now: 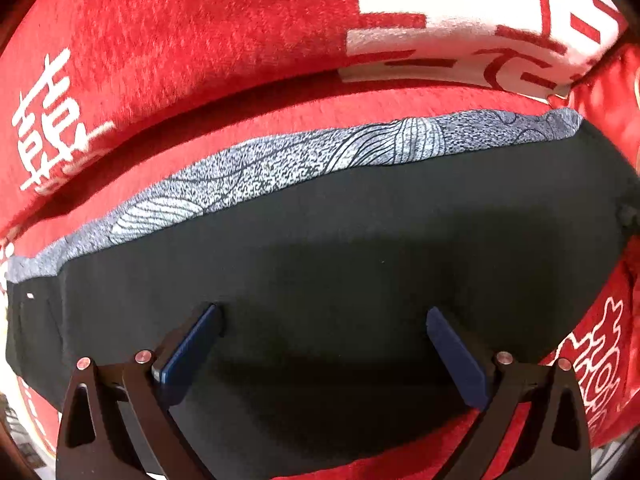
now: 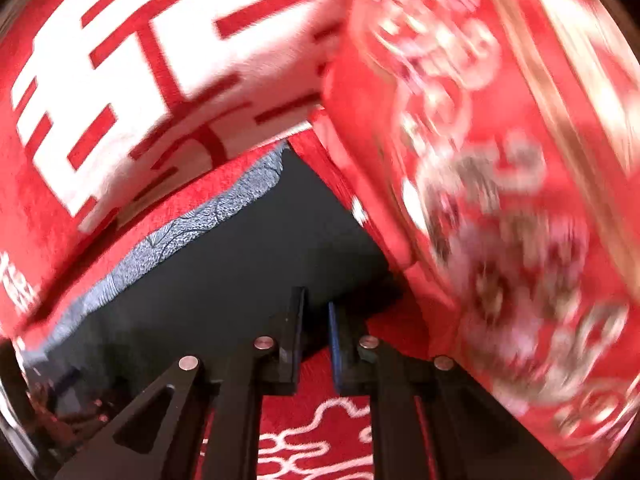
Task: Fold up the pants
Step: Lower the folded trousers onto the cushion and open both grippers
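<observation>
Here, the dark charcoal fabric pants [image 1: 360, 248] lie spread flat on a red woven bed cover with white character motifs [image 1: 248, 132], a grey wave-patterned strip of cloth [image 1: 280, 164] running along their far edge. The left tool [image 1: 324, 324] hangs just above the garment, its blue-padded fingers set wide apart and gripping nothing, the dark cloth directly ahead of and beneath them. The right tool [image 2: 316, 320] sits at a corner of the pants, fingers drawn narrow with only a slim gap; whether the hem is pinched between them cannot be told. A red patterned cushion [image 2: 500, 160] crowds in, blurred, to that tool's right. The work appears to stand at the start of a fold: next, each tool likely needs a firm pinch on the near edge before lifting it across.
</observation>
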`<act>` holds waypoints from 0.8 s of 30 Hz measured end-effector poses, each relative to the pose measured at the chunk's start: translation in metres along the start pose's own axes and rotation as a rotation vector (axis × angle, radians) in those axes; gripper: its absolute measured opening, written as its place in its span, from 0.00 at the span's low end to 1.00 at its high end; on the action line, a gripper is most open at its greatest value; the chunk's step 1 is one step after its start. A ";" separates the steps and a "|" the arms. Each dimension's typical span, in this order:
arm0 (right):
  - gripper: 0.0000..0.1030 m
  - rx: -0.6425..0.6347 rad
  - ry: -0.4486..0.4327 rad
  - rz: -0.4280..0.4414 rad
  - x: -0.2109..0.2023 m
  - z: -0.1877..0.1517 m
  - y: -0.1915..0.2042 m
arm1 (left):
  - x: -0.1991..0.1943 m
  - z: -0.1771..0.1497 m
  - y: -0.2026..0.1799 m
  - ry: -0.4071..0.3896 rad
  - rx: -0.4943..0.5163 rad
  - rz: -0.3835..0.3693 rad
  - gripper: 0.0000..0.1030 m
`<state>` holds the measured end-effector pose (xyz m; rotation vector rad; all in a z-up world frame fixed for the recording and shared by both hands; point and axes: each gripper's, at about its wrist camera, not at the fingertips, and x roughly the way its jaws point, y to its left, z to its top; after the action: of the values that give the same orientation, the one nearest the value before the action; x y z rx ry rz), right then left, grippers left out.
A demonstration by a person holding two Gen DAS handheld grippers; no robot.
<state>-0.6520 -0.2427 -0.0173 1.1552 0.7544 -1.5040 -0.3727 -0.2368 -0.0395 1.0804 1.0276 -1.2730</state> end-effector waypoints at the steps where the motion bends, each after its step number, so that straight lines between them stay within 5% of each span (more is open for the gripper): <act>1: 0.12 -0.017 0.033 -0.017 0.008 0.002 0.000 | 0.000 0.001 0.000 0.005 -0.003 0.001 1.00; 3: 0.20 -0.010 0.087 -0.042 0.020 0.002 -0.003 | 0.001 -0.001 -0.003 0.003 0.008 0.011 1.00; 12: 0.49 -0.050 0.033 -0.017 -0.032 -0.027 0.015 | 0.008 -0.002 0.005 0.004 0.004 0.002 1.00; 24: 0.49 -0.174 0.131 0.091 -0.002 -0.050 0.089 | 0.007 -0.002 0.007 0.014 -0.013 -0.001 1.00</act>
<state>-0.5530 -0.2201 -0.0228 1.1480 0.8916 -1.2710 -0.3654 -0.2364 -0.0462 1.0803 1.0454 -1.2602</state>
